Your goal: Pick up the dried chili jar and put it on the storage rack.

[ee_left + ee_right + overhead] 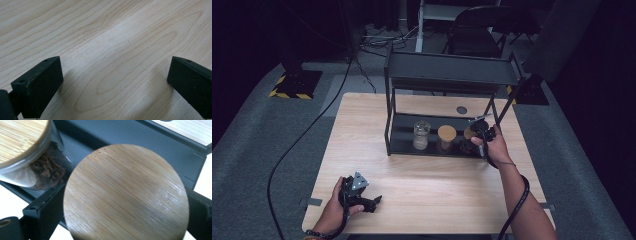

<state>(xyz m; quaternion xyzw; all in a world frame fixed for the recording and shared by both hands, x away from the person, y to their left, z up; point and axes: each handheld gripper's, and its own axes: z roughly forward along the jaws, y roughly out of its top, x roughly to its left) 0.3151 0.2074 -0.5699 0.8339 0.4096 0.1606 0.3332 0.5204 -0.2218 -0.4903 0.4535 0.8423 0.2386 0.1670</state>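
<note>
A black two-tier rack (452,70) stands at the back of the wooden table (422,185). On its lower shelf (404,134) stand a clear glass jar (421,134), a jar with a bamboo lid (446,135) and a third lidded jar (469,134). My right gripper (471,142) reaches in at that third jar. In the right gripper view its round bamboo lid (125,195) sits between the open jaws of my right gripper (125,225). The neighbouring jar (37,167) holds brown dried pieces. My left gripper (373,202) rests open near the table's front left, with bare wood between its pads (40,85).
The rack's top shelf overhangs the jars, and its posts (388,115) flank the lower shelf. A small round grommet (461,109) sits in the table behind the rack. A cable (302,135) runs over the floor at the left. A dark chair (477,30) stands beyond the table.
</note>
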